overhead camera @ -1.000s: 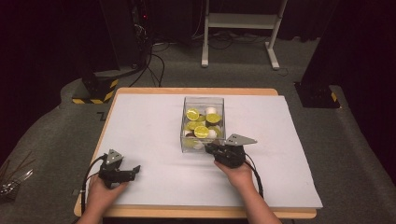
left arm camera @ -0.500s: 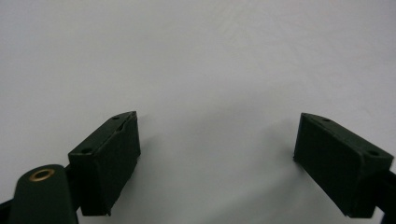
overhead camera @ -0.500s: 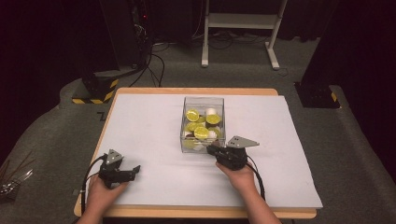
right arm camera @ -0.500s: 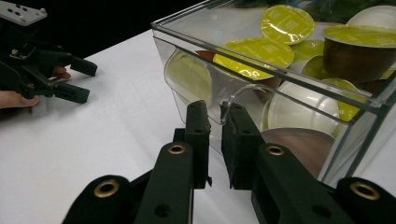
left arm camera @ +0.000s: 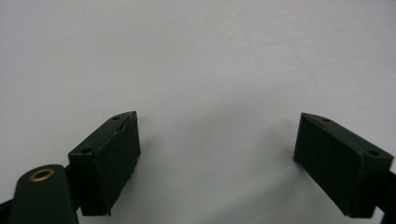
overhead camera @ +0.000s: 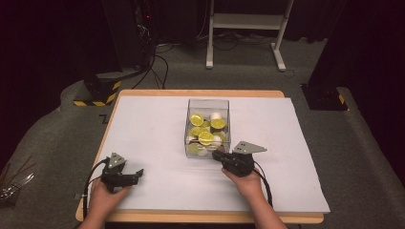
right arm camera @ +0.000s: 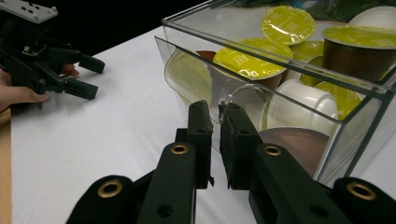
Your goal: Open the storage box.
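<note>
lab/test room: dark walls, cables (overhead camera: 157, 62) on grey floor, hazard-striped base (overhead camera: 98, 90), white-covered table (overhead camera: 143, 138).

Bare forearms, no sleeves showing. Left hand-held gripper (overhead camera: 138, 172) black, with blocky flat-faced jaws, a small grey three-cornered plate on top and a black cable looping off behind. Right hand-held gripper (right arm camera: 215, 122) black too, with brass-ringed holes along its linkage arms and a larger grey plate.

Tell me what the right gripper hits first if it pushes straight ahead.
Most likely the near wall of the clear box: the right gripper has its nearly closed fingers pointed at it, close by. The exact gap is unclear.
</note>
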A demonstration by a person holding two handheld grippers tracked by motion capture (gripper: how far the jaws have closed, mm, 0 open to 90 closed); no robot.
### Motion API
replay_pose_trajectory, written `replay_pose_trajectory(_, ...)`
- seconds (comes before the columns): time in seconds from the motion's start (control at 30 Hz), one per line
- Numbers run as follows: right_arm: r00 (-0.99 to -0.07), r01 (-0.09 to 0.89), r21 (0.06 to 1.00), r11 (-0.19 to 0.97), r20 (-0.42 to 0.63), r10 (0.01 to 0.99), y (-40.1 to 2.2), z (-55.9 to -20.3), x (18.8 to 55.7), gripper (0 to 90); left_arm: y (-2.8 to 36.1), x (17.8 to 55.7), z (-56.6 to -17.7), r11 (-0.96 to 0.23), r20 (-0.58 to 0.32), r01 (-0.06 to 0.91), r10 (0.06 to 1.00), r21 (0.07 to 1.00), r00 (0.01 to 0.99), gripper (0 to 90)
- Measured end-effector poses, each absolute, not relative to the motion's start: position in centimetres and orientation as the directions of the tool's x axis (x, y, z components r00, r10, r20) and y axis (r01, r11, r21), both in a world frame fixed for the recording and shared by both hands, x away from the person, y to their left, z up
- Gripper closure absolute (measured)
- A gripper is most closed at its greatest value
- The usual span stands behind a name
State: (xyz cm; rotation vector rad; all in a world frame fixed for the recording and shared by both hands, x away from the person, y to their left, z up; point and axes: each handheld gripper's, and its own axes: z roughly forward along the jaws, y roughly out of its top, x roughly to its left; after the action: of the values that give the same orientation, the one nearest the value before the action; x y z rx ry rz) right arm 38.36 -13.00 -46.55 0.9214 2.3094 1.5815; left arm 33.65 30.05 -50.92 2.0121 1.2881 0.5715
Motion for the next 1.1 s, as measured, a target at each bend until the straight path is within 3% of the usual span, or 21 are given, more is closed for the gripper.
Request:
replay_pose_trajectory(0.83, -0.791, 0.379, 0.897, 0.227, 0.187, 0.582, -13.38, -46.68, 37.46, 84.6, 30.04, 33.65, -50.92, -0.286, 0.006, 0.615, 0.909, 0.735, 0.416, 14.5)
replay_pose_trajectory(1.1, -0.796, 0.385, 0.895, 0.227, 0.197, 0.572, -13.09, -46.84, 37.65, 79.1, 30.06, 33.66, -50.91, -0.288, 0.008, 0.615, 0.909, 0.734, 0.417, 14.5)
